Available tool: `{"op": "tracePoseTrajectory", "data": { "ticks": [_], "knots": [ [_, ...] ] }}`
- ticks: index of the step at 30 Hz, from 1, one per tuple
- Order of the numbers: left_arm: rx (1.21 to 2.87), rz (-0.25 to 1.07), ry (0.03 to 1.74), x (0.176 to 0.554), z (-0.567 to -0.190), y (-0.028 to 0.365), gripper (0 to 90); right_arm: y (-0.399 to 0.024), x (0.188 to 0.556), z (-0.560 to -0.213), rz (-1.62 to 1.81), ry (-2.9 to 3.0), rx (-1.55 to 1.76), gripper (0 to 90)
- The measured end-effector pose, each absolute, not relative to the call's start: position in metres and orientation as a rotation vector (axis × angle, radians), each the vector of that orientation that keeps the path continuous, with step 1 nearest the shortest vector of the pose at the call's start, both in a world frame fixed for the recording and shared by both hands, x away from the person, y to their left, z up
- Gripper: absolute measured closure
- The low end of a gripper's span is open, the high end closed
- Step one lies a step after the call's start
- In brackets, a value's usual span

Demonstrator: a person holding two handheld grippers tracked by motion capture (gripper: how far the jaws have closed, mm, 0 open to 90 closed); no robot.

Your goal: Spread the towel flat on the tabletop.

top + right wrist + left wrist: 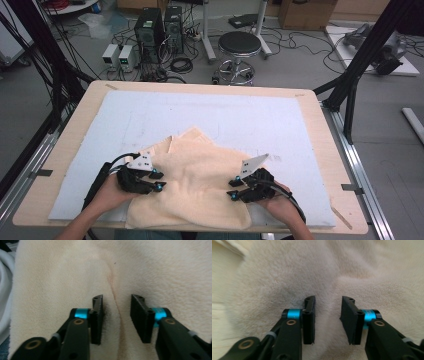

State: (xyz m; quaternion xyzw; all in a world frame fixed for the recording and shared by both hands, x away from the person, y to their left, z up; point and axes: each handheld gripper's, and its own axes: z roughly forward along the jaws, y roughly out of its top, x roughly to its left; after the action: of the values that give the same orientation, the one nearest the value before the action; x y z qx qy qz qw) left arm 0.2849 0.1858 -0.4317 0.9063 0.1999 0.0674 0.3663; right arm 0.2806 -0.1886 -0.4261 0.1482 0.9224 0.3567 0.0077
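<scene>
Cream-coloured fleece cloth (200,185) lay nearest the camera, rumpled and spread over the near middle of the desk (320,125), its near hem reaching the near edge and a loose corner pointing toward the far side. It rested on a pale blue mat (210,112) that covered most of the desk top. Judged from how it lay, the cloth was not yet folded or smoothed: it sat skewed, with soft ridges across it, so nearly all of the work looked still to be done and only the first grasp was in hand. The left gripper (158,180) hung over the cloth's left part and the right gripper (233,189) over its right part, each held in a hand coming in from the near edge. In the left gripper view the left gripper (327,320) had its jaws partly apart, straddling a soft swell of fleece without pressing on it. In the right gripper view the right gripper (116,318) stood likewise partly apart, a raised crease of the cloth running up between the jaws, the pads not closed on it. Beyond the far edge of the desk stood a round stool (239,47) and computer towers (159,27) among cables on the floor.
</scene>
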Motion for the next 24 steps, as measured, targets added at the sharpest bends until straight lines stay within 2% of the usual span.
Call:
{"op": "tracePoseTrajectory", "data": {
  "ticks": [2,4,8,13,17,19,20,24],
  "knots": [
    [2.327,0.171,0.515,0.284,-0.431,0.186,73.9,-0.187,0.280,-0.431,1.143,2.901,0.480,76.4],
    [2.342,0.185,0.518,0.281,-0.430,0.186,83.8,-0.189,0.278,-0.433,1.178,2.903,0.483,81.3],
    [2.345,0.176,0.495,0.268,-0.423,0.189,86.7,-0.190,0.269,-0.428,1.194,2.937,0.439,84.9],
    [2.280,0.195,0.521,0.233,-0.405,0.203,87.0,-0.195,0.246,-0.415,1.222,2.903,0.390,85.2],
    [2.285,0.145,0.476,0.205,-0.391,0.211,87.0,-0.199,0.223,-0.401,1.294,2.882,0.339,84.9],
    [2.279,0.113,0.462,0.196,-0.386,0.213,86.7,-0.200,0.212,-0.394,1.304,2.879,0.286,82.5],
    [2.269,0.113,0.462,0.194,-0.384,0.214,85.8,-0.201,0.208,-0.389,1.313,2.881,0.275,78.3],
    [2.220,0.171,0.482,0.206,-0.377,0.214,71.3,-0.207,0.212,-0.373,1.285,2.799,0.298,69.9]
  ]
}}
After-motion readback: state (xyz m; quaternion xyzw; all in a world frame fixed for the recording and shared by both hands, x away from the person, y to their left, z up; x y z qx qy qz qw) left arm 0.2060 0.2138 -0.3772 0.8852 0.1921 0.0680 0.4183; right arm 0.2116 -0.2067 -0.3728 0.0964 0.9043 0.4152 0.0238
